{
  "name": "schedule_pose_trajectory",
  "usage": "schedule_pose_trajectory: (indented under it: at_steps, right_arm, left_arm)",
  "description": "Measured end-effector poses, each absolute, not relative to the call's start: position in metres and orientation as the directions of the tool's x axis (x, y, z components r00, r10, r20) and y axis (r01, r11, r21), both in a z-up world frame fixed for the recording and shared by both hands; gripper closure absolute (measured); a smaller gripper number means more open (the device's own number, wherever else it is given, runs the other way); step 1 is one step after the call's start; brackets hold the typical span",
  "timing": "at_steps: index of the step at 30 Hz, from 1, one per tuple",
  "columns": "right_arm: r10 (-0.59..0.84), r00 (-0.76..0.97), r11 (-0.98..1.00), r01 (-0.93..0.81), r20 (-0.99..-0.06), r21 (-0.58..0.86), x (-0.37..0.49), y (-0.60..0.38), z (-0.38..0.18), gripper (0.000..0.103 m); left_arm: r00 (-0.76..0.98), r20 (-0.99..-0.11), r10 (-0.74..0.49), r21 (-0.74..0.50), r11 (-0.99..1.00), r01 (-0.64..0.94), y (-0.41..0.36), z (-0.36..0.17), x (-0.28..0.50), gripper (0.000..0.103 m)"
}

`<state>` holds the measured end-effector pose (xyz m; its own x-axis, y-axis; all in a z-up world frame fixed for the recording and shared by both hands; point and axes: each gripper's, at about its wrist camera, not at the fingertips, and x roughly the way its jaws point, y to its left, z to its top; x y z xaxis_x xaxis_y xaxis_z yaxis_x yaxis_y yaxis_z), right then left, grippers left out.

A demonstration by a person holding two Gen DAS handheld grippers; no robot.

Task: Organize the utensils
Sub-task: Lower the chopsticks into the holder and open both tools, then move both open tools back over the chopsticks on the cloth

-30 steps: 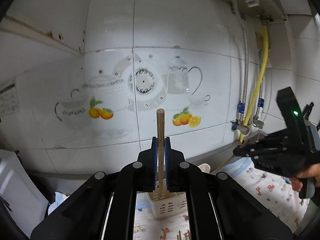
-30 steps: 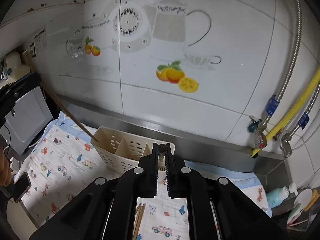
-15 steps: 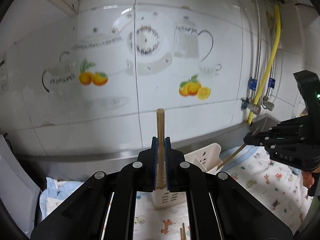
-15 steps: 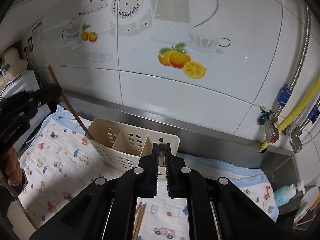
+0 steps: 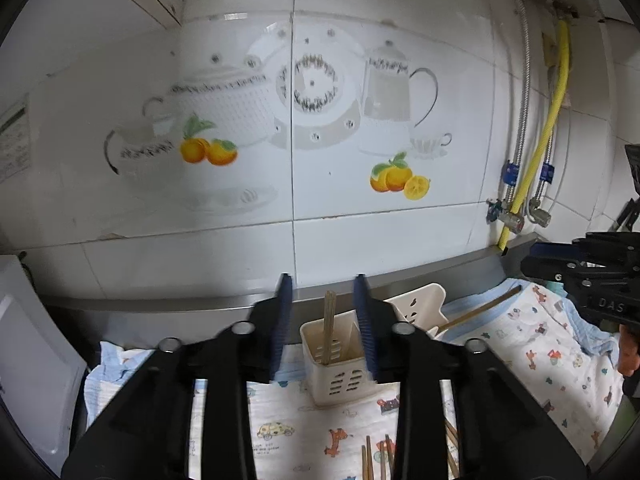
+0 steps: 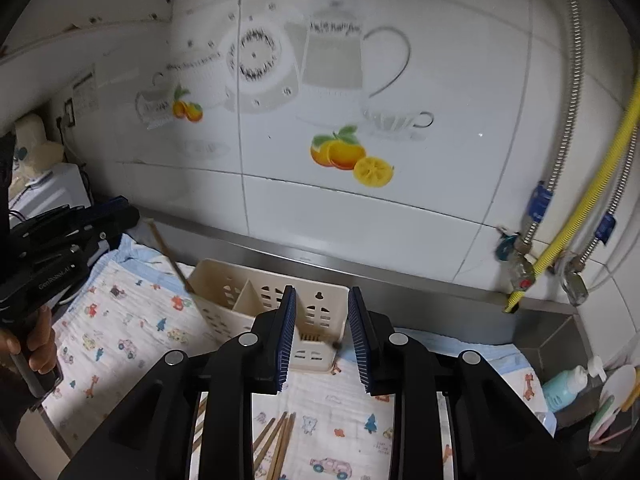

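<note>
A cream plastic utensil caddy (image 5: 340, 376) stands on the patterned cloth by the wall; it also shows in the right wrist view (image 6: 224, 304). My left gripper (image 5: 323, 320) is open just above it, and a wooden chopstick (image 5: 329, 326) stands loose in the caddy's left compartment. My right gripper (image 6: 322, 334) is open over the caddy's right end, with a dark chopstick tip (image 6: 336, 345) between its jaws, free of them. Another chopstick (image 5: 478, 308) leans out of the caddy's right end. Several chopsticks (image 6: 276, 446) lie on the cloth.
A tiled wall with teapot and orange decals rises behind. A yellow hose (image 6: 580, 216) and steel pipes run at the right. A blue bottle (image 6: 564, 388) stands at the far right. A white appliance (image 5: 32, 360) stands at the left.
Both grippers have opened and let go of their chopsticks. The left one's chopstick has dropped into the caddy. Both grippers have moved lower and closer to the caddy.
</note>
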<state>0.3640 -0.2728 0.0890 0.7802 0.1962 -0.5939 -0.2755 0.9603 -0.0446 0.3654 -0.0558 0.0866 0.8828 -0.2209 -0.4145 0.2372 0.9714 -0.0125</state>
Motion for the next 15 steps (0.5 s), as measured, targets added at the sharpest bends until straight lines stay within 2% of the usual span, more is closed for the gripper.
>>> schedule_pose_trajectory:
  at_steps: [2,4,10,15]
  right_arm:
    - [0.19,0.786,0.962,-0.27,-0.588,-0.049,0.347,-0.274,0.085,0.074]
    - [0.186,0.791,0.962,-0.268,-0.583,-0.057,0.327,-0.274,0.077,0.072]
    - [0.178,0.775,0.967,-0.251,-0.607,-0.037,0.268,-0.279,0.031,0.071]
    - [0.158,0.738,0.972,-0.235,-0.656,-0.029,0.227,-0.28,-0.022,0.071]
  left_arm:
    - [0.883,-0.411,-0.226,-0.019,0.971,0.24,-0.053,0.088,0.353,0.07]
    - [0.878,-0.413,-0.241,-0.038,0.968,0.247,-0.048,0.086,0.339,0.062]
    - [0.872,-0.425,-0.243,-0.062,0.969,0.24,-0.033,0.063,0.293,0.053]
    - [0.853,-0.465,-0.239,-0.073,0.97,0.232,-0.02,0.027,0.258,0.05]
